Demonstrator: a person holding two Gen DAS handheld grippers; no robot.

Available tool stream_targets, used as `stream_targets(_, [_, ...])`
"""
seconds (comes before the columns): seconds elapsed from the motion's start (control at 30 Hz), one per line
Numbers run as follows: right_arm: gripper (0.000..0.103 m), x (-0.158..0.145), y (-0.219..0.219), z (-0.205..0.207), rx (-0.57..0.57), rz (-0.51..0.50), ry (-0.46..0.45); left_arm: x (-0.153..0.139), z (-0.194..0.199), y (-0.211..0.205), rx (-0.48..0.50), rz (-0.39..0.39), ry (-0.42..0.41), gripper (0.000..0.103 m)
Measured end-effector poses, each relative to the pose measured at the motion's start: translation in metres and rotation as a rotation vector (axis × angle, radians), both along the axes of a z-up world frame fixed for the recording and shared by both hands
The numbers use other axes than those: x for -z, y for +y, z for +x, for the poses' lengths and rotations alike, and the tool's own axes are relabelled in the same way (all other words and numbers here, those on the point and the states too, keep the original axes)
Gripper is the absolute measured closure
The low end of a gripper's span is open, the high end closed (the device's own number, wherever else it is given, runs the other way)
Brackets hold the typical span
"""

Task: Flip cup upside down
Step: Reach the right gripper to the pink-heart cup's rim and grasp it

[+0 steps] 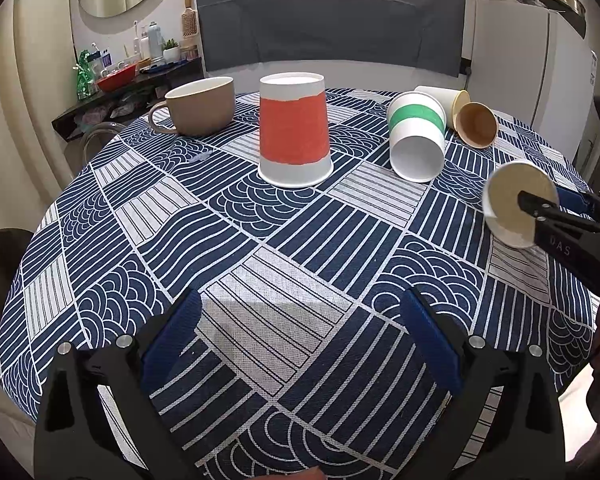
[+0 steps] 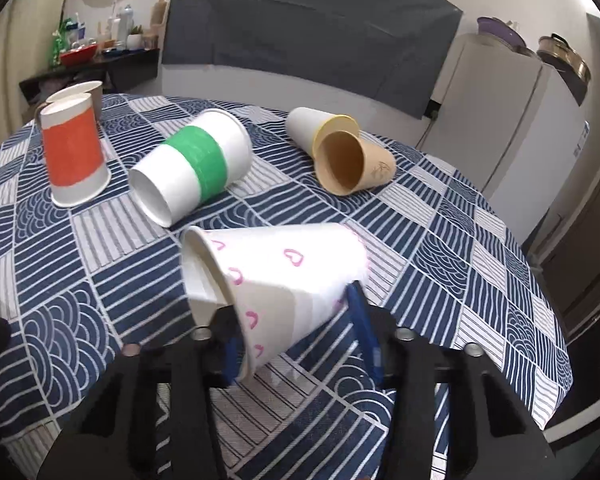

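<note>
While right gripper [image 2: 296, 336] clamps heart-print cup [image 2: 276, 276], finger [image 1: 556, 236] reads "DAS".

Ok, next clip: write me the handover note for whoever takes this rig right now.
Right gripper: shut on the heart-print cup, held on its side above the tablecloth, mouth toward the left.
Left gripper: open, holding nothing, low over the cloth.
Done: orange-band cup already stands upside down.
Left: finish turning the held cup and set it rim down. Green-band cup, the brown cup and white cup lie on their sides. The mug stands upright.
</note>
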State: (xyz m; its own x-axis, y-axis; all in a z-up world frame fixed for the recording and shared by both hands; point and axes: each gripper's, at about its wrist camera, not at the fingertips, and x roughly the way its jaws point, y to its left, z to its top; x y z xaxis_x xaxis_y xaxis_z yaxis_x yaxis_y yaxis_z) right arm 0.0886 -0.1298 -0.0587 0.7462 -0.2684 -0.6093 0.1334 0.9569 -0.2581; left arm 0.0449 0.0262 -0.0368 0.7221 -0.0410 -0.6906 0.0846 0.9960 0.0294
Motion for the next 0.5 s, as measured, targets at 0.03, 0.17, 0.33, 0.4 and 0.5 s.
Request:
stream_targets(0.03, [0.074, 0.001, -0.002, -0.001, 0.000, 0.003, 0.000, 0.000, 0.000, 0.000, 0.000, 0.000, 0.003, 0.006])
stream_targets(0.17, [0.091, 0.005, -0.010, -0.008, -0.004, 0.021, 0.001, 0.001, -0.001, -0.001, 0.012, 0.000, 0.010, 0.006])
stream_targets(0.33, [0.094, 0.013, -0.017, -0.023, -0.026, 0.041, 0.011, -0.002, -0.007, -0.009, 0.032, 0.017, 0.000, 0.006])
stream_targets(0.4, [0.094, 0.012, -0.017, -0.031, -0.042, 0.053, 0.011, -0.003, -0.010, -0.012, 0.038, 0.021, 0.002, 0.006])
stream_targets(0.5, [0.096, 0.011, -0.016, -0.039, -0.064, 0.057, 0.007, -0.003, -0.014, -0.018, 0.048, 0.029, 0.001, 0.006])
